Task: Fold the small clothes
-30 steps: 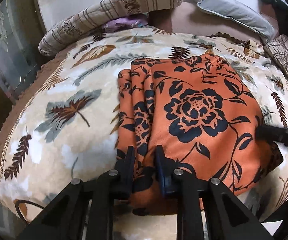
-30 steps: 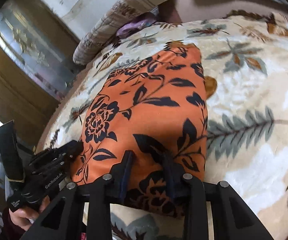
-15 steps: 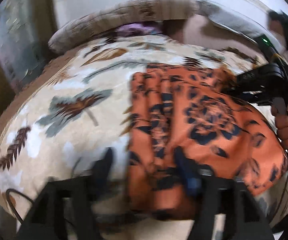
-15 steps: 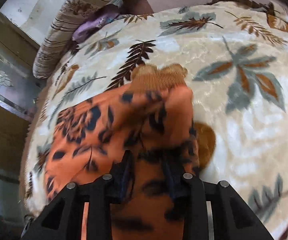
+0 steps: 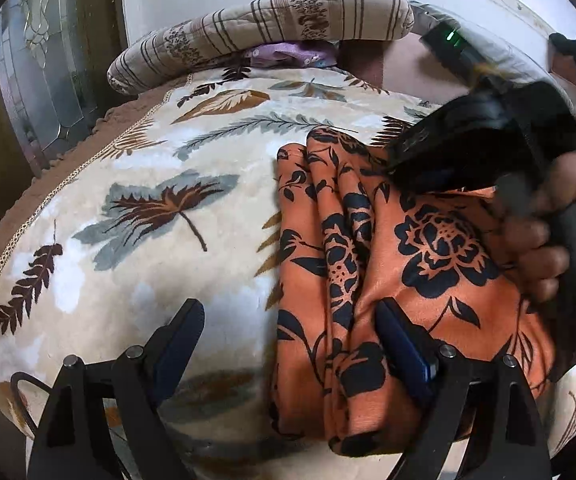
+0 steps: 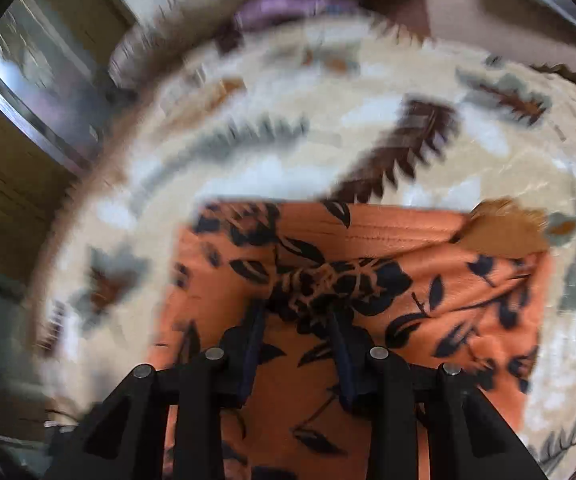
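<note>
An orange garment with black flowers (image 5: pixel 407 248) lies folded on the leaf-print blanket (image 5: pixel 148 220). My left gripper (image 5: pixel 288 332) is wide, its jaws still opening. The garment's near left edge lies between the fingers, and the pads do not press on it. My right gripper (image 6: pixel 295 312) pinches a bunched fold of the same garment (image 6: pixel 427 300), and its jaws are opening slightly. In the left wrist view the right gripper's black body (image 5: pixel 467 148) hangs over the garment's far right part, held by a person's hand (image 5: pixel 539 248). A tan ribbed hem (image 6: pixel 503 232) shows at the garment's far right corner.
A striped bolster pillow (image 5: pixel 268 20) lies along the head of the bed with a purple cloth (image 5: pixel 288 54) tucked under it. A glass-panelled door (image 5: pixel 40 80) stands to the left. The blanket's brown border (image 5: pixel 20 216) marks the bed's left edge.
My left gripper has opened and let go of the garment's near edge. My right gripper carried its fold over the garment toward the left, and its body and hand came into the left wrist view.
</note>
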A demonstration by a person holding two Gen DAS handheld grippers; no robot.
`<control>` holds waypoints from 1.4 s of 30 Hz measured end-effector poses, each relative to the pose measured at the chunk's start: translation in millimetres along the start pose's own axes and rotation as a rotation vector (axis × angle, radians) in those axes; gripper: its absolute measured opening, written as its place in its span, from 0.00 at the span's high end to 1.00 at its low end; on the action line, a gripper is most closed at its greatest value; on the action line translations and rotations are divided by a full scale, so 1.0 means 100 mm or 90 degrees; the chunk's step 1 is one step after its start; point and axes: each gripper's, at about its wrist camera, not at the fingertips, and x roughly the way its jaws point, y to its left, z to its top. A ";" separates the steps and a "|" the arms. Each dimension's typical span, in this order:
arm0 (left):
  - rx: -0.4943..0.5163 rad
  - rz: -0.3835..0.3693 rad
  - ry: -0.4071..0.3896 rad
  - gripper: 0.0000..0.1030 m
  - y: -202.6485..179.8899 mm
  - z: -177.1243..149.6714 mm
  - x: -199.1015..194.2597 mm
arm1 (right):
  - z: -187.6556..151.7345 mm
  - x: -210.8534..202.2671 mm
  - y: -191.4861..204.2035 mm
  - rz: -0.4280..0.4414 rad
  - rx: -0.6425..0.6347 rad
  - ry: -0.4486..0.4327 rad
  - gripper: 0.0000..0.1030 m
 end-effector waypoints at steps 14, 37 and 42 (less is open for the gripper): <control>0.010 0.010 -0.010 0.14 -0.03 -0.02 0.00 | -0.35 -0.74 -0.11 0.041 0.013 -0.054 0.66; -0.003 0.007 -0.045 0.14 -0.01 0.02 -0.08 | -1.04 -1.17 -0.37 0.055 0.050 -0.114 0.66; -0.009 0.010 -0.101 0.14 -0.01 0.05 -0.23 | -1.27 -1.21 -0.44 0.069 0.063 -0.100 0.66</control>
